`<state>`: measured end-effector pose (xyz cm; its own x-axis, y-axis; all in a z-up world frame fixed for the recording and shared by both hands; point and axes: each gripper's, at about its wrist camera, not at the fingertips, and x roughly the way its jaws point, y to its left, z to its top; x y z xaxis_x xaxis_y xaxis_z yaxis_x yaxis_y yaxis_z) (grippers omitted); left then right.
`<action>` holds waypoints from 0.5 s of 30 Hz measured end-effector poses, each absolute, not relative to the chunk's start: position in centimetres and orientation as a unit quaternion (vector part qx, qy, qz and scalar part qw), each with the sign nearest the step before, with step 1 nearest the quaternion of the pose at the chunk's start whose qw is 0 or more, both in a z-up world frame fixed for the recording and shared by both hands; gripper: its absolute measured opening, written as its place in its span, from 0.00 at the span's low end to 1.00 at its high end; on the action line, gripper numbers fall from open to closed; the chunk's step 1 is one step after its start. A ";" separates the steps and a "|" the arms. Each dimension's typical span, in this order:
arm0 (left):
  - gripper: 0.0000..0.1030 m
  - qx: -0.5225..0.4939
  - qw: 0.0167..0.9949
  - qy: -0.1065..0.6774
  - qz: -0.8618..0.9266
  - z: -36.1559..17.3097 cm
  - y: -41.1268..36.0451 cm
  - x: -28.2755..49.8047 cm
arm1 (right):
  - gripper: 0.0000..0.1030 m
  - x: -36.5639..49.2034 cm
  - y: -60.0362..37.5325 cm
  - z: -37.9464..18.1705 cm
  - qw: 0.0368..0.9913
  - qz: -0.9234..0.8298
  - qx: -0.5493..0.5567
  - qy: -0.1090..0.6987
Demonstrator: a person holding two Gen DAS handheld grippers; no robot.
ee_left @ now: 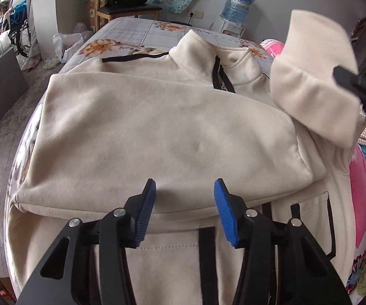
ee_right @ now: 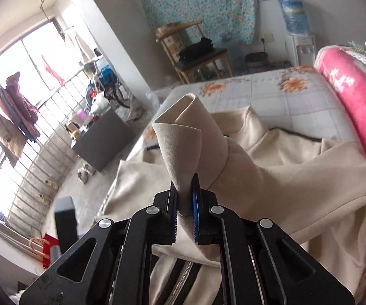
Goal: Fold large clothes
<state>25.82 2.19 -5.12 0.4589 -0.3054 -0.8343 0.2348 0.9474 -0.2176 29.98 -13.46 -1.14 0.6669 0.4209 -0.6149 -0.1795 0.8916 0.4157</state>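
Observation:
A cream zip-up jacket (ee_left: pixel 142 137) with black trim lies spread on the bed, collar at the far end; one sleeve lies folded across its chest. My left gripper (ee_left: pixel 184 190) is open and empty, just above the jacket's lower part. My right gripper (ee_right: pixel 185 185) is shut on the cuff of the other sleeve (ee_right: pixel 183 139) and holds it lifted above the jacket body (ee_right: pixel 297 172). That raised sleeve (ee_left: pixel 312 81) shows at the upper right of the left wrist view, with the right gripper's black finger (ee_left: pixel 350 78) beside it.
The bed (ee_left: pixel 132 33) has a floral grid sheet. A pink blanket (ee_right: pixel 355 106) and other clothes pile along the bed's right side. A wooden chair (ee_left: pixel 129 5) and a water dispenser (ee_left: pixel 233 12) stand beyond the bed. A grey box (ee_right: pixel 101 142) sits on the floor at left.

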 end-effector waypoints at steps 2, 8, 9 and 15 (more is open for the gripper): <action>0.45 -0.051 0.850 0.500 -0.161 -5.3 3.3 25.6 | 0.12 30.1 -12.1 -3.2 0.887 0.173 0.148 0.401; 0.45 -0.123 0.844 0.480 -0.204 -3.9 5.8 25.1 | 0.58 28.7 -11.6 -6.4 0.841 0.214 0.170 0.467; 0.45 -0.138 0.840 0.477 -0.217 -3.6 5.9 25.2 | 0.60 28.4 -12.3 -6.3 0.841 0.220 0.179 0.461; 0.45 -0.187 0.810 0.496 -0.251 -3.4 4.1 27.0 | 0.62 24.6 -19.5 -4.3 0.853 0.218 0.228 0.416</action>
<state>27.01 4.10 -3.39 0.3810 -0.5923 -0.7099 0.2206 0.8039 -0.5524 24.60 -19.52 -4.33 0.5586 0.5625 -0.6095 -0.1825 0.8002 0.5712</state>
